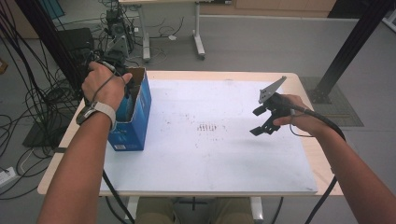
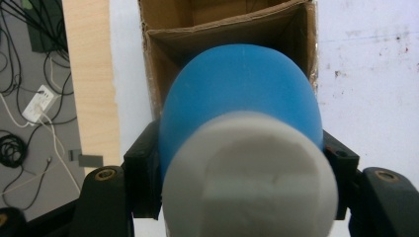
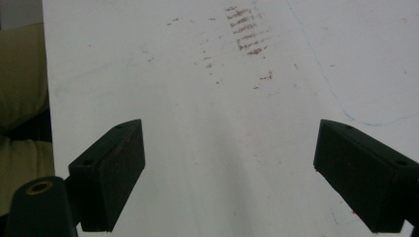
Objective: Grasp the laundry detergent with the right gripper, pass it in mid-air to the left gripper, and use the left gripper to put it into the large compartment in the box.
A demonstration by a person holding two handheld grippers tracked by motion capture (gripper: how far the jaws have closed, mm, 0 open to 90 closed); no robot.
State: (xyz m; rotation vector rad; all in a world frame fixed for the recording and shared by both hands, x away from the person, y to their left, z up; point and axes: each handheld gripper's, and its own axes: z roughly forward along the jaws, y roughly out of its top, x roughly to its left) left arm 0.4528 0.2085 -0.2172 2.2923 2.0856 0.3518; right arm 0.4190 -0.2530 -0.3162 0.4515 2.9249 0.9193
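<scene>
A: Which step is in hand here?

B: I'd judge it as the placing step. In the left gripper view, the left gripper (image 2: 240, 163) has its black fingers (image 2: 141, 173) clamped on both flanks of a smooth blue egg-shaped object with a white round cap (image 2: 242, 98), which sits in the middle of the frame. Just beyond it, toward the top of that frame, gapes the open brown-lined cardboard box with blue outer walls (image 2: 163, 49).

A: And from above?

B: In the high view the box (image 1: 137, 112) stands at the left of the frame, on the left edge of the white sheet covering the wooden table (image 1: 210, 74). The left hand (image 1: 105, 86) hovers right over its open top, so the blue object is above the opening and not yet resting inside, as far as I can tell.

A: The other side?

B: The right gripper (image 1: 264, 127) hangs at the right of the frame over the bare white sheet (image 3: 222, 123), fingers (image 3: 108, 173) wide apart with nothing between them.

A: What does the next move call for?

B: Probably lowering the object straight down between the cardboard walls, keeping clear of the flaps, then parting the fingers only once it sits low enough not to tip out.
</scene>
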